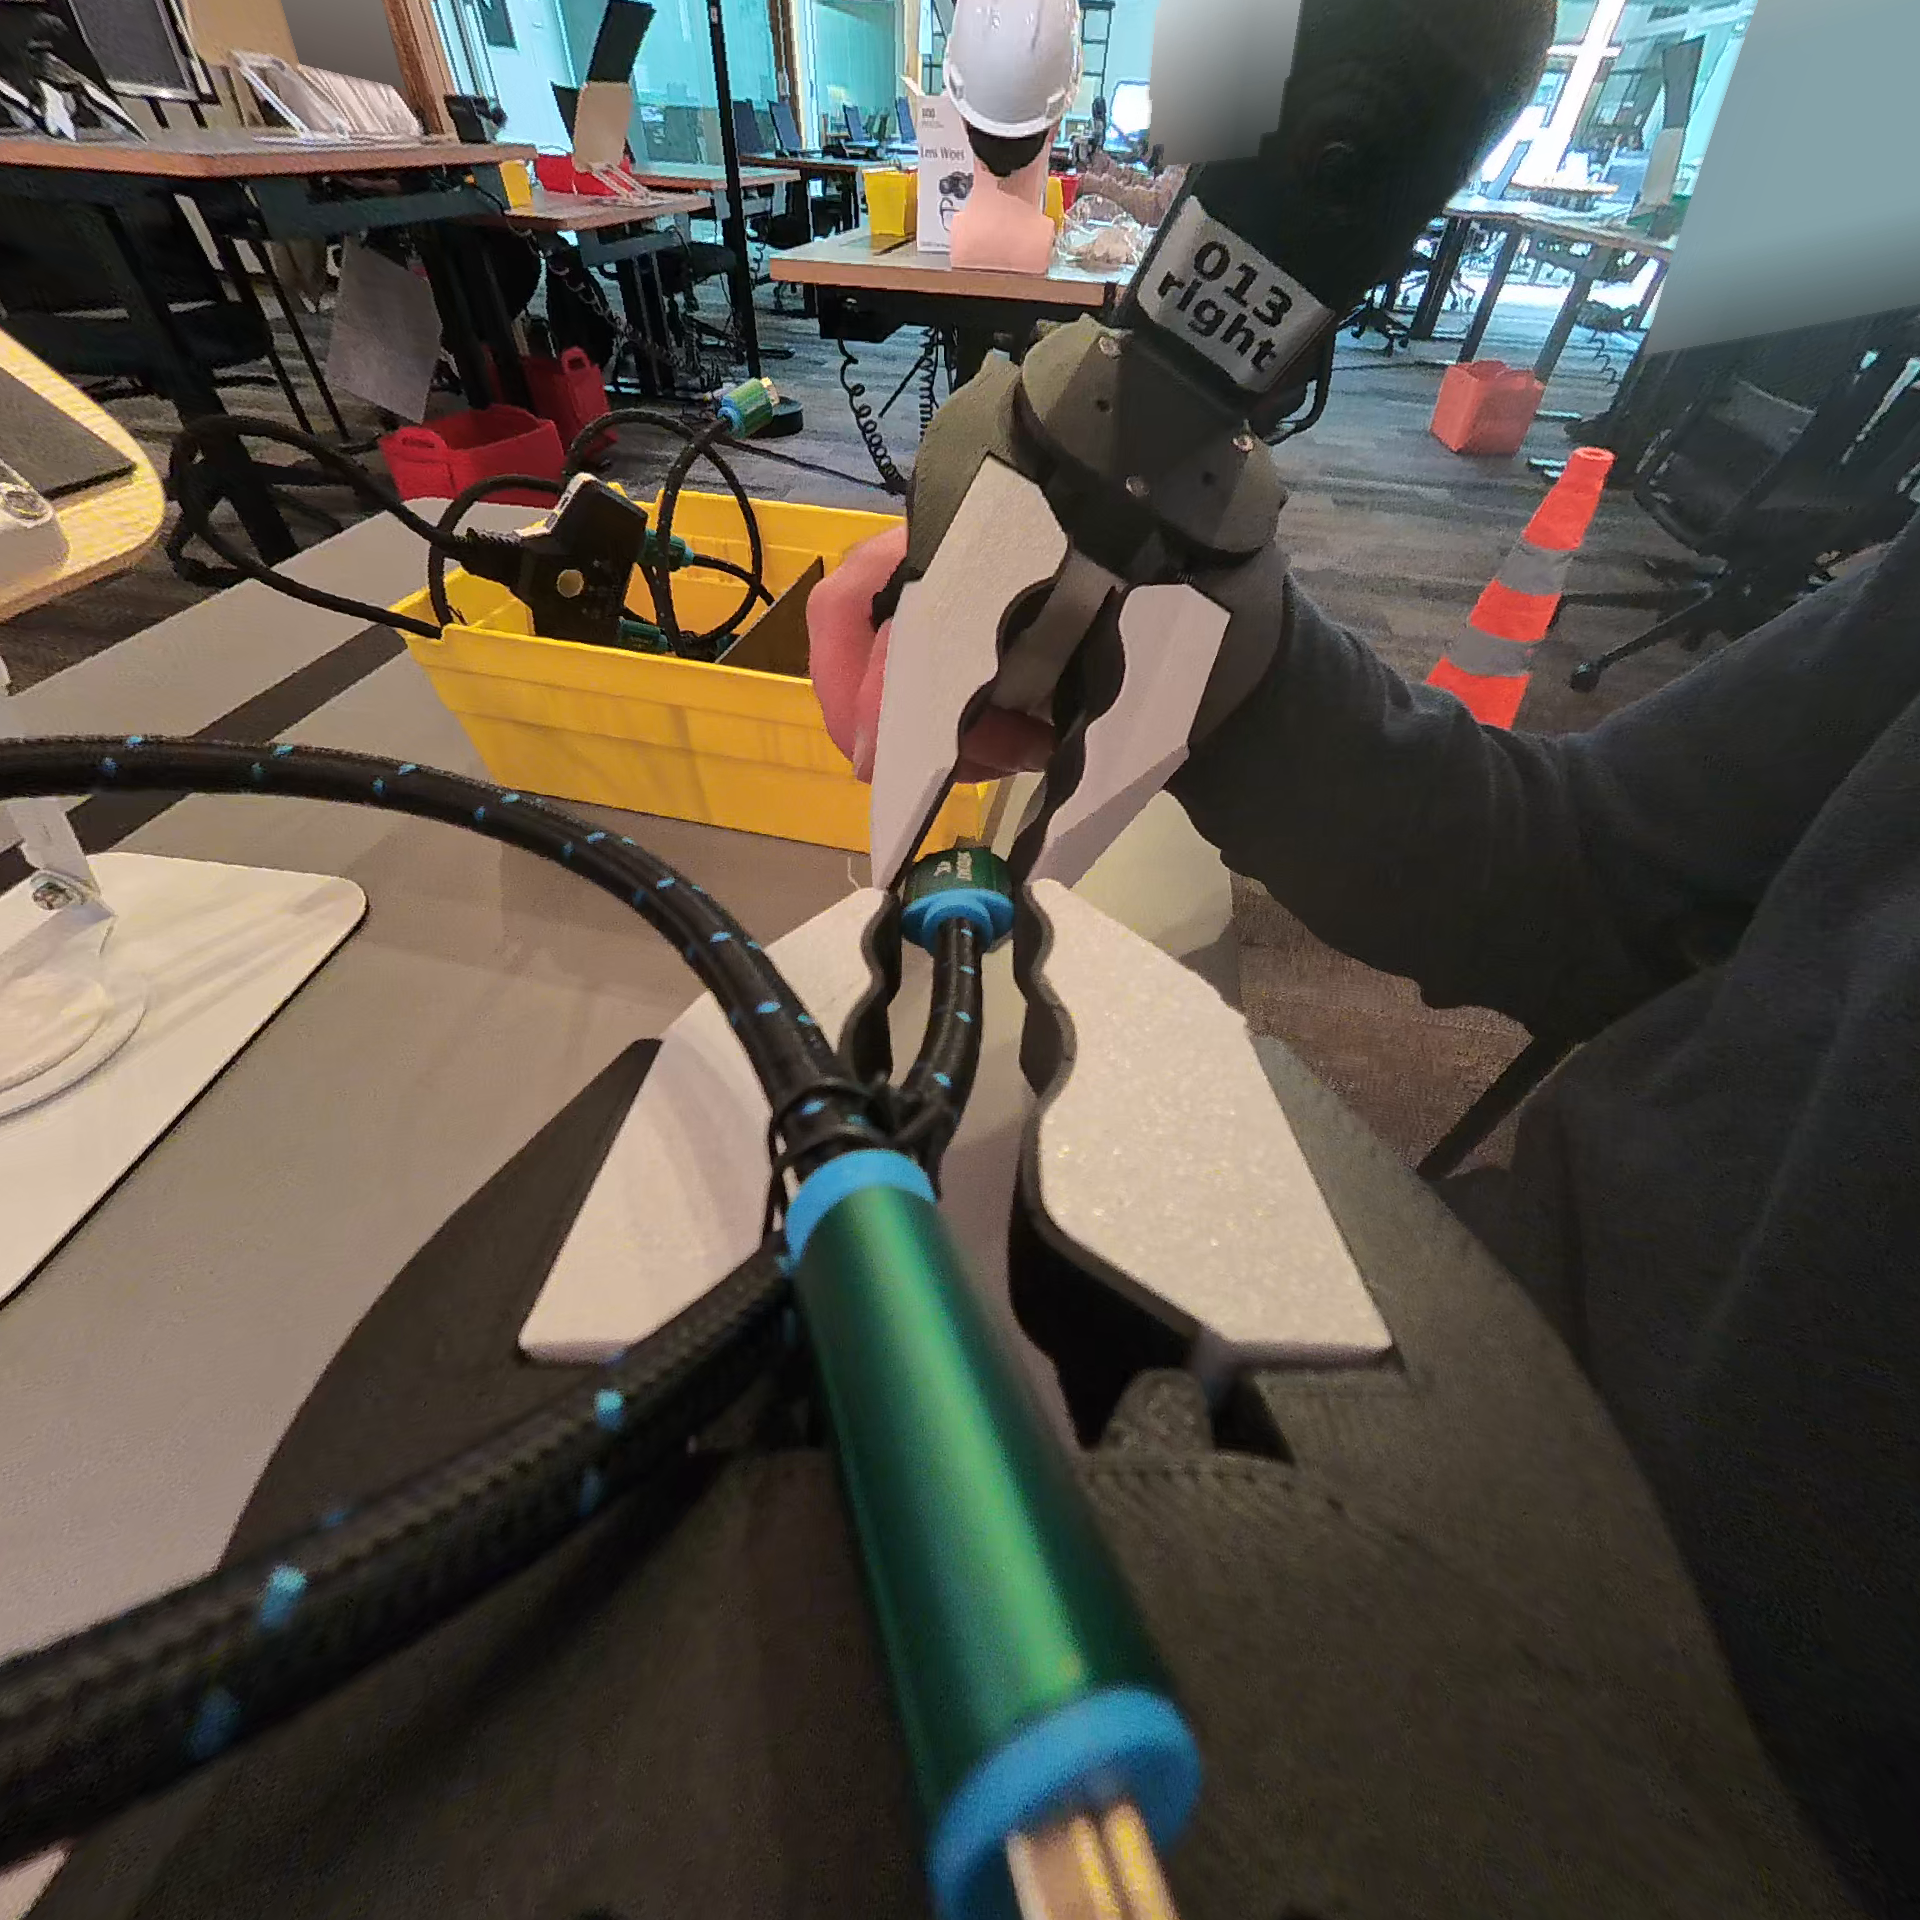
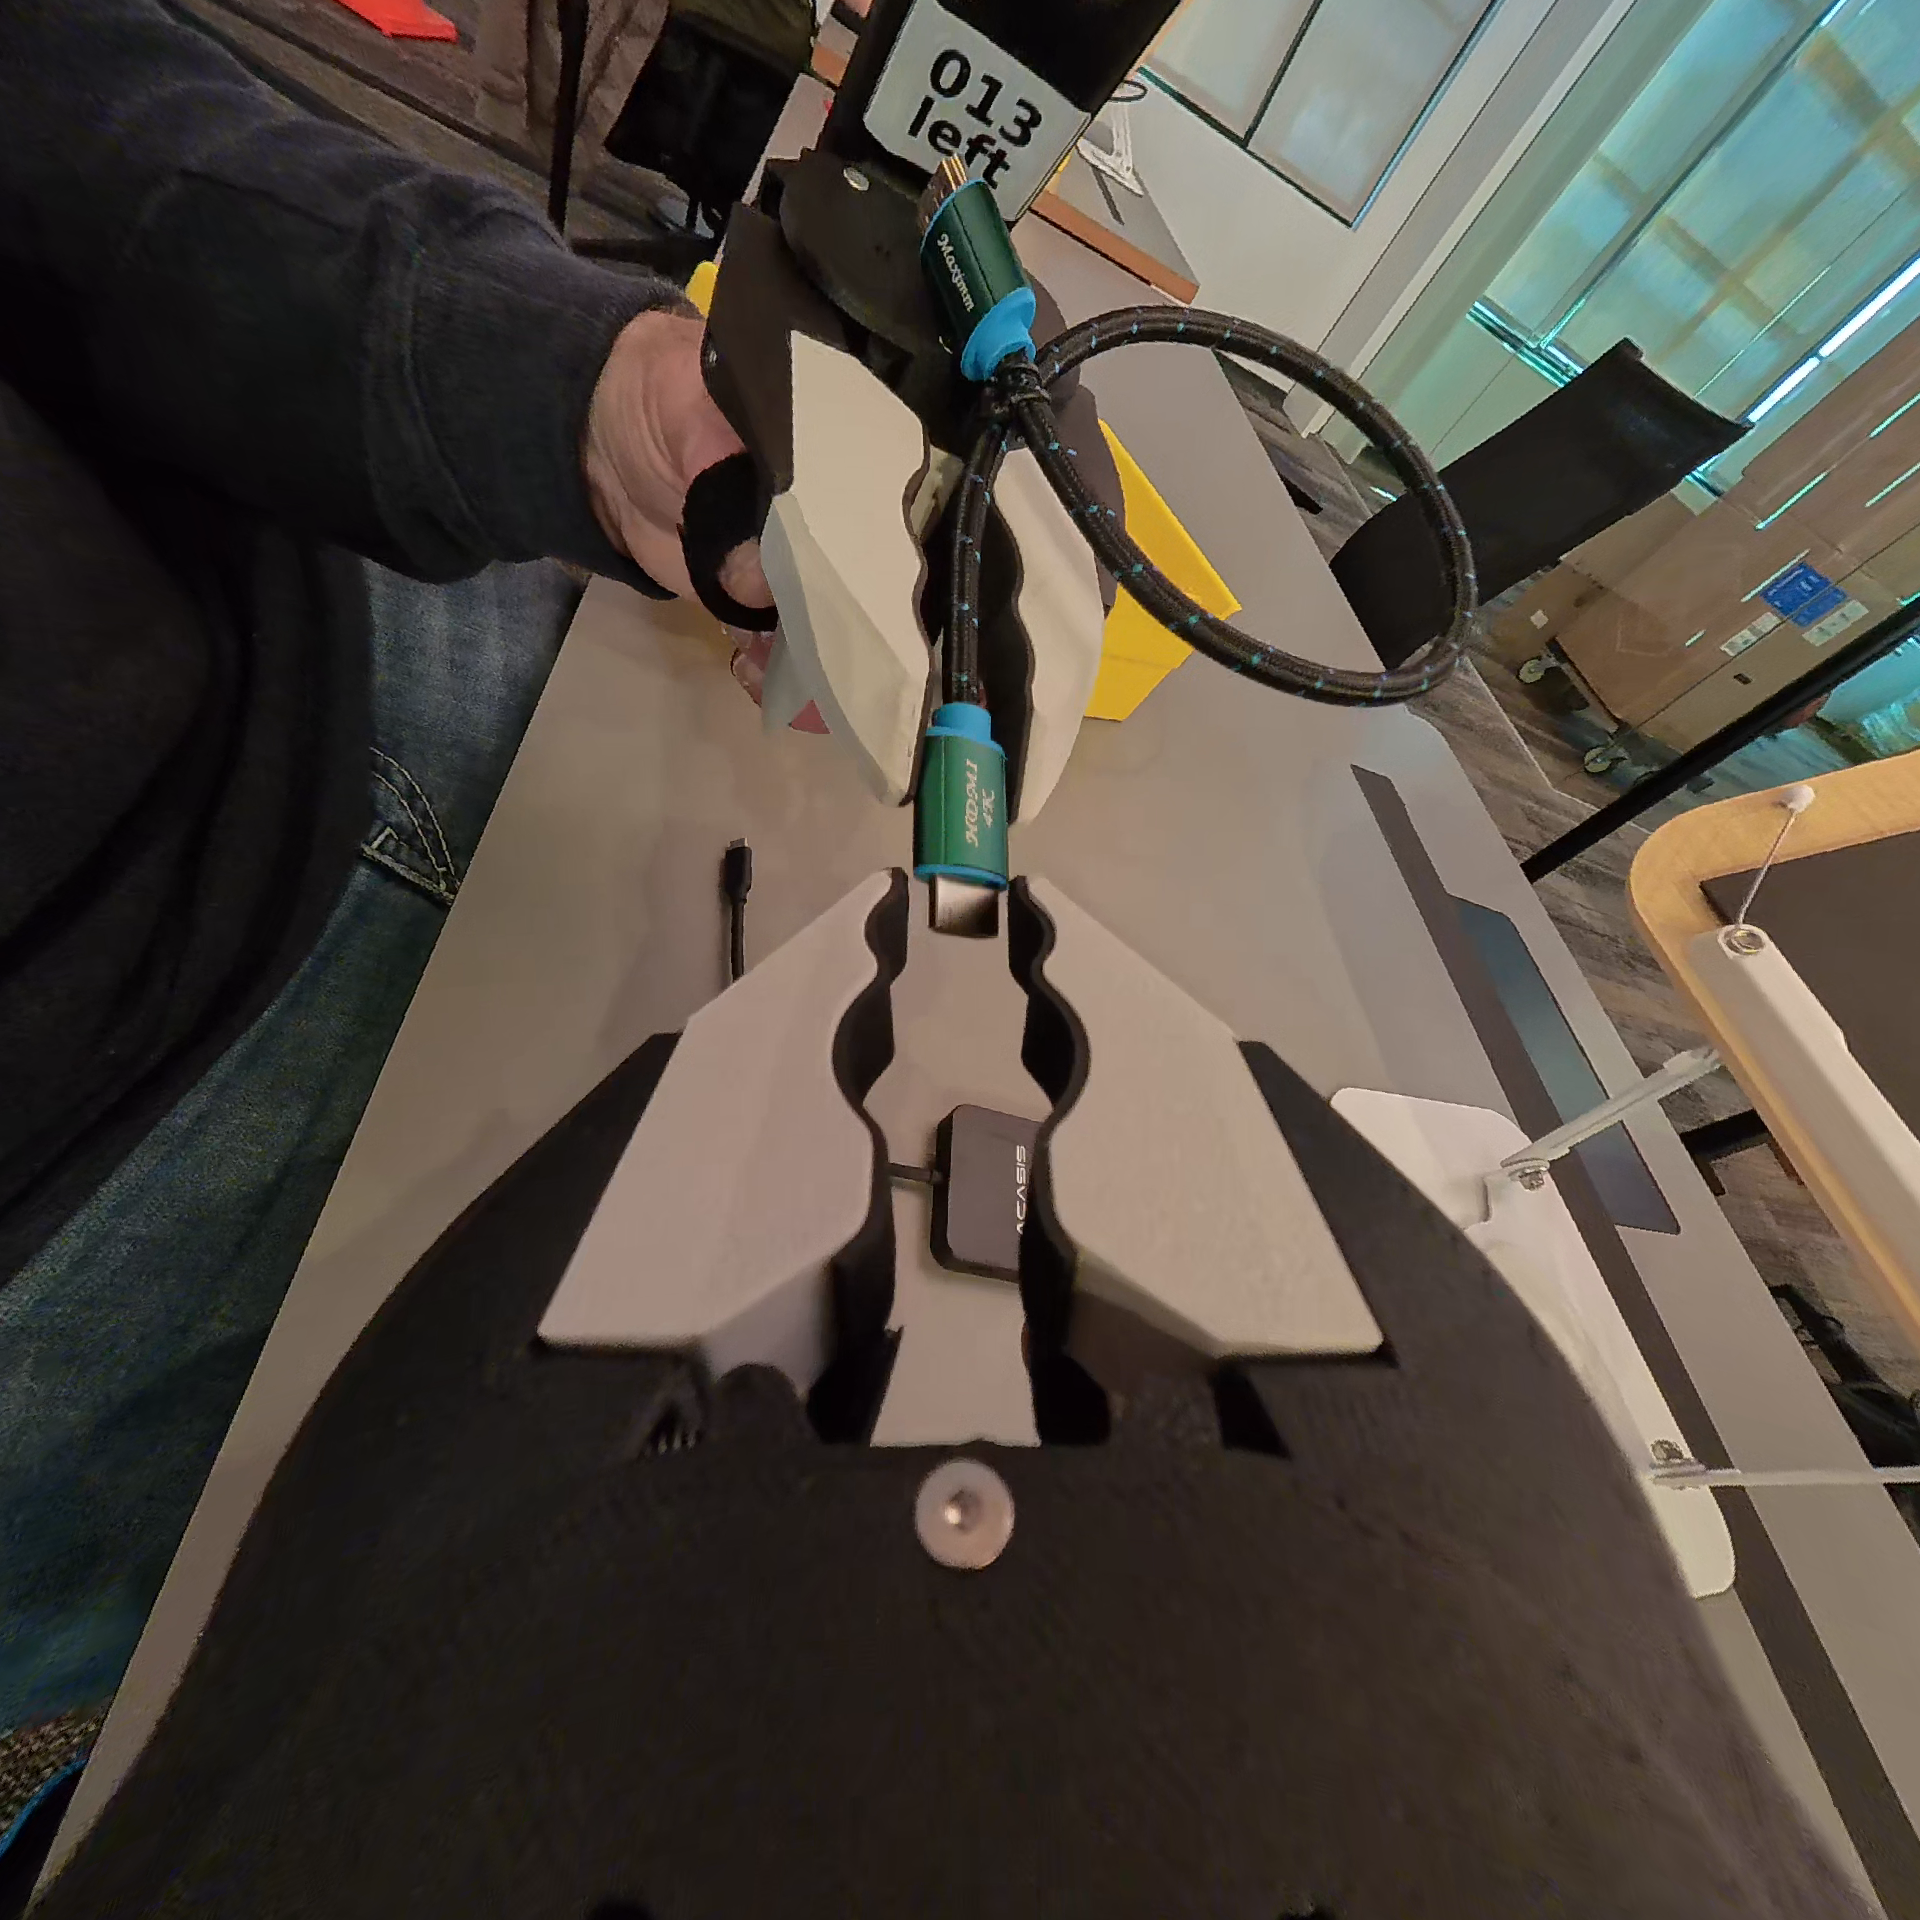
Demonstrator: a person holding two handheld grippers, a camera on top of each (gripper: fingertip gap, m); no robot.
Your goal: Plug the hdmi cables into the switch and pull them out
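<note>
Progress looks early; braided black-and-blue HDMI cable point(image 2: 1351, 582) loops toward two o'clock, nothing plugged; left gripper point(image 2: 961, 769) clamps its green connector point(image 2: 961, 800); right gripper point(image 2: 961, 904), narrowly parted, frames the tip; small dark switch point(image 2: 982, 1190) lies on the table below.

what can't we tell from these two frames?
- Switch: right wrist view, its ports and sides hidden by the right gripper's fingers.
- Thin black cable: right wrist view, runs under a finger; where it leads is unseen.
- Bin contents: left wrist view, a tangle too small to sort out.
- Near plug: left wrist view, tip blurred and cut by the bottom edge.
</note>
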